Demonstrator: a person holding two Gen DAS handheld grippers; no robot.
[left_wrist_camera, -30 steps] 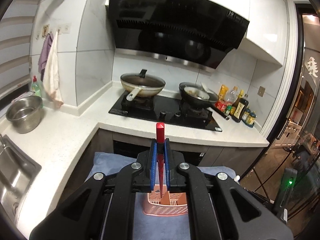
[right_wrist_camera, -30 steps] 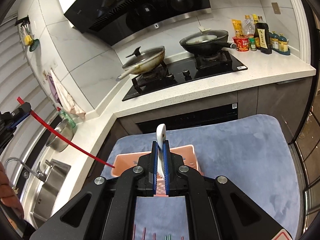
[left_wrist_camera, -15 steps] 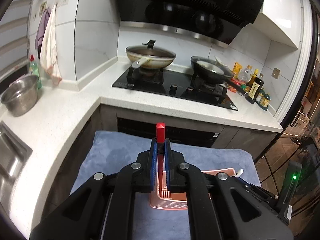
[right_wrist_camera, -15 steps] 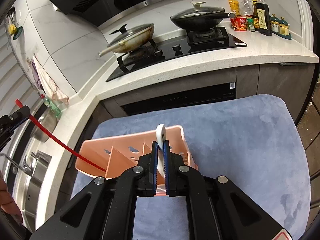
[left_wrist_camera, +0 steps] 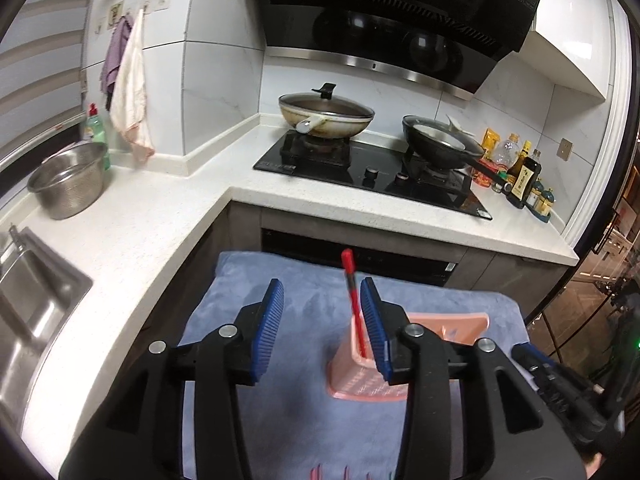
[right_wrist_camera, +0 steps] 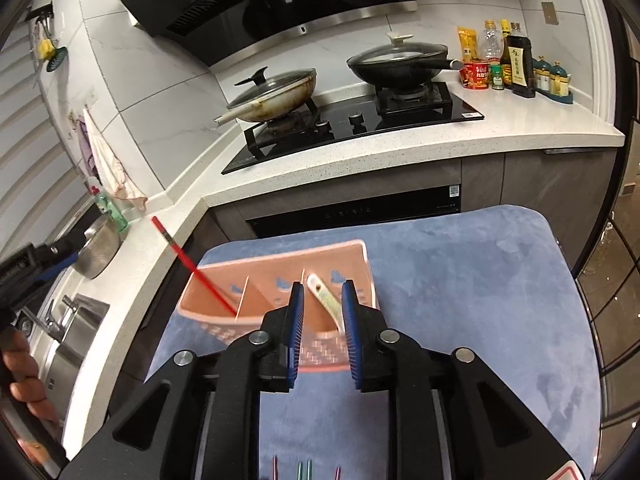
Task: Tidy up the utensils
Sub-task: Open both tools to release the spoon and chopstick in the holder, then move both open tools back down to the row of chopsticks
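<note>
Blue mat (right_wrist_camera: 460,280) bare right of pink basket (right_wrist_camera: 276,276); red chopstick (right_wrist_camera: 196,268) slants over basket's left end; counter (right_wrist_camera: 132,280) close left.

L-shaped white speckled countertop (left_wrist_camera: 168,216) w/ grey cabinet fronts (right_wrist_camera: 552,184) below. White marble-look wall tiles (left_wrist_camera: 220,92); black range hood (left_wrist_camera: 392,12) above black gas hob (left_wrist_camera: 372,168) at the counter's back edge. Steel sink (left_wrist_camera: 36,300) set into the counter's left run, slatted window blind (left_wrist_camera: 36,52) behind it. White upper cabinets (left_wrist_camera: 576,20) at right, wall socket (left_wrist_camera: 566,149) under them. Dim dark doorway w/ warm light at far right (left_wrist_camera: 628,216). Blue plush cloth (right_wrist_camera: 460,264) covers the front surface.
</note>
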